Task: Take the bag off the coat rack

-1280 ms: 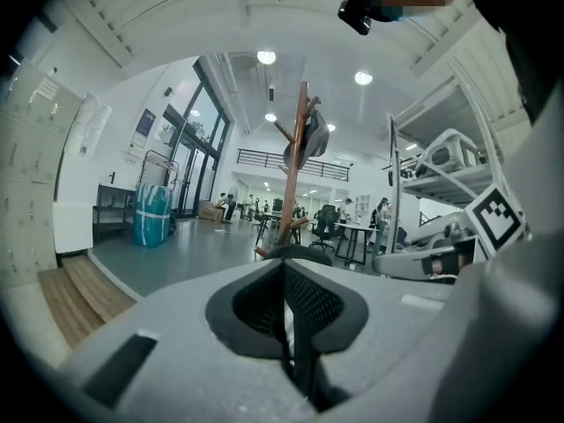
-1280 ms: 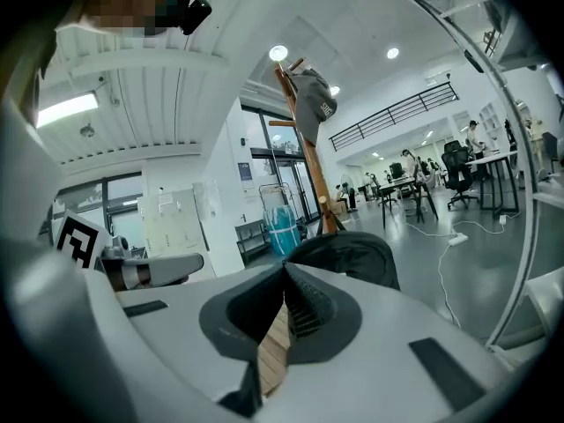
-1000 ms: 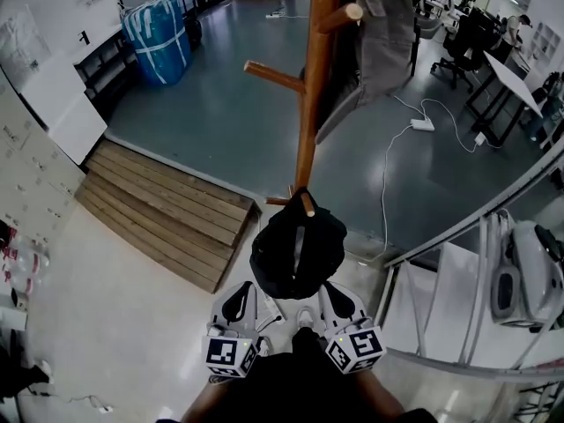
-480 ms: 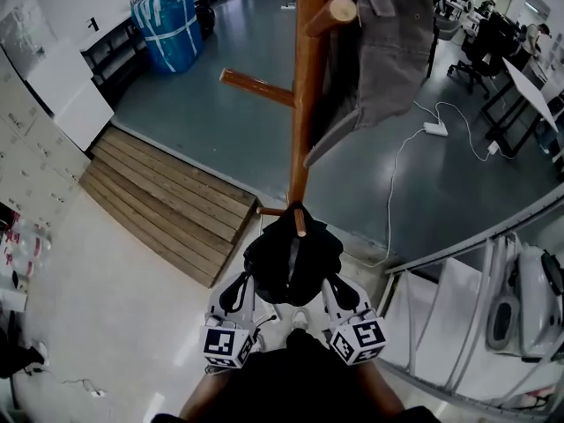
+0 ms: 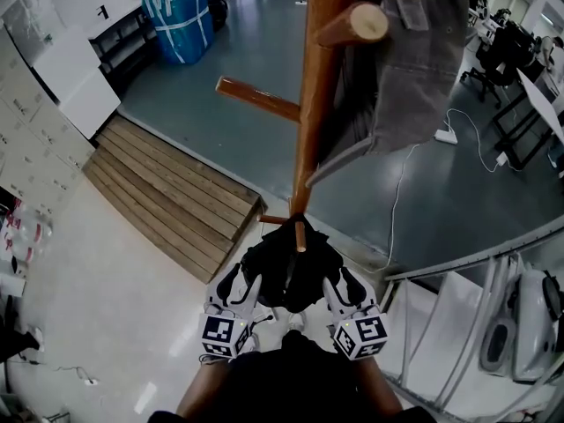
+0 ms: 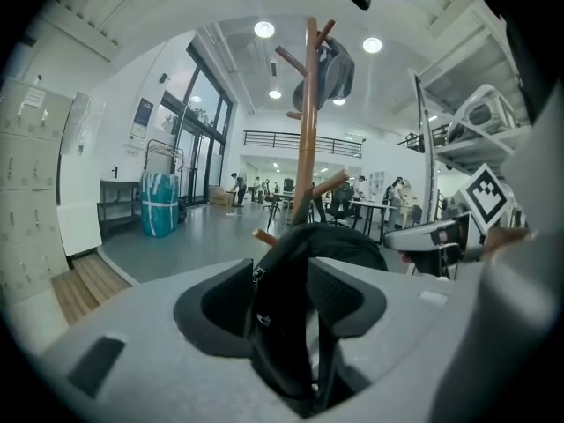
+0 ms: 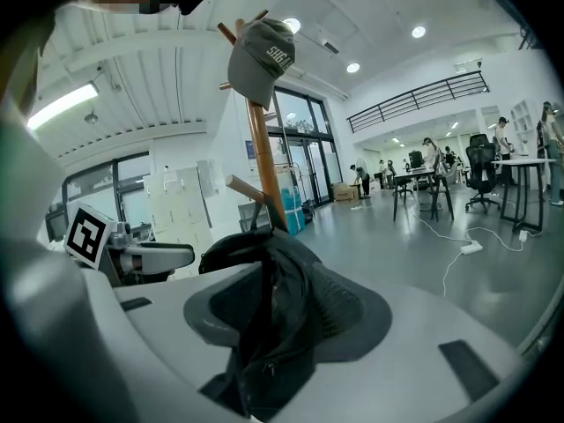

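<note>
A black bag (image 5: 291,267) hangs on a low peg (image 5: 300,233) of the wooden coat rack (image 5: 313,104). My left gripper (image 5: 242,286) is at the bag's left side and my right gripper (image 5: 339,286) at its right. In the left gripper view, the left gripper (image 6: 282,311) has a black fold of the bag (image 6: 286,324) loose between its jaws. In the right gripper view, crumpled fabric of the bag (image 7: 264,342) lies between the jaws of the right gripper (image 7: 273,315). Both pairs of jaws have just been opening and stand open around the fabric.
A grey cap (image 5: 414,69) hangs on an upper peg. A wooden ramp (image 5: 167,201) lies on the floor to the left, with a blue wrapped bundle (image 5: 181,16) behind it. A white cable with a power strip (image 5: 445,137) crosses the floor. A metal shelf frame (image 5: 520,324) stands at right.
Both grippers have moved forward with the bag, closer to the rack's pole. The bag now sits lower in the head view, and the pole and cap loom larger.
</note>
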Motion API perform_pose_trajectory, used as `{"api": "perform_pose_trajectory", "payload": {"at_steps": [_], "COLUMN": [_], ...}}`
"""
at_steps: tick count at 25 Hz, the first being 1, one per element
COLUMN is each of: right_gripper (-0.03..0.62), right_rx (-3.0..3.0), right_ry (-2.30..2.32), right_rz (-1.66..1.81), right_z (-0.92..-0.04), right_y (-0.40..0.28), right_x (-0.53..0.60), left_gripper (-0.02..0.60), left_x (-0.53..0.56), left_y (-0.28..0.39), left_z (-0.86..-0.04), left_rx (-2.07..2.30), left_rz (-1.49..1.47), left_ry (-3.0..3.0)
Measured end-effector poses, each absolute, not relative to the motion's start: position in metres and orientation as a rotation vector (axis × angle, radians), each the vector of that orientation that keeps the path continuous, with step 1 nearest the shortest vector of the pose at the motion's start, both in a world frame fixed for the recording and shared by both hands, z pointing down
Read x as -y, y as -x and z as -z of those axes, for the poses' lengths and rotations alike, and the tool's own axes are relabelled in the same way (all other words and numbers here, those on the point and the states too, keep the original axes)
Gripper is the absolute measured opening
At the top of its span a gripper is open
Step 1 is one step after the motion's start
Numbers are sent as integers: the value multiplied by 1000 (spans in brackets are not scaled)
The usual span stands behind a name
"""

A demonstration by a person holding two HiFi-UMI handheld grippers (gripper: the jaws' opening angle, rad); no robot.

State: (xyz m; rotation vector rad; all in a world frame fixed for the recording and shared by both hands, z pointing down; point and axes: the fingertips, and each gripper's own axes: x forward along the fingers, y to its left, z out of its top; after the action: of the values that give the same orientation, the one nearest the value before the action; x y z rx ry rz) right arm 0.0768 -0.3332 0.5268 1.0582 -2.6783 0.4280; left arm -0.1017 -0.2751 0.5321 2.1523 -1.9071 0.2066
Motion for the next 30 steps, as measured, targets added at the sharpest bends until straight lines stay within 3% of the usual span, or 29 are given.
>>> {"api": "perform_pose_trajectory", "payload": {"at_steps": [12,24,30], "right_gripper": [199,204,202], "right_rx": [2629,2614,2606], "right_ry": [-1002,-926,-960], "right_rz": [-386,-431,-413], "right_z": [-555,-576,-579], "right_y": [-81,-67,-67], "right_x": [363,372,377], "left_gripper": [227,227,168], "left_x": [302,320,323], "left_y": [109,107,114], "left_z": [-560,-574,-579], "left_rx": [1826,1767,1805], "left_rz": [-313,-361,-419], "left_ry": [-2163,-2166,-2170]}}
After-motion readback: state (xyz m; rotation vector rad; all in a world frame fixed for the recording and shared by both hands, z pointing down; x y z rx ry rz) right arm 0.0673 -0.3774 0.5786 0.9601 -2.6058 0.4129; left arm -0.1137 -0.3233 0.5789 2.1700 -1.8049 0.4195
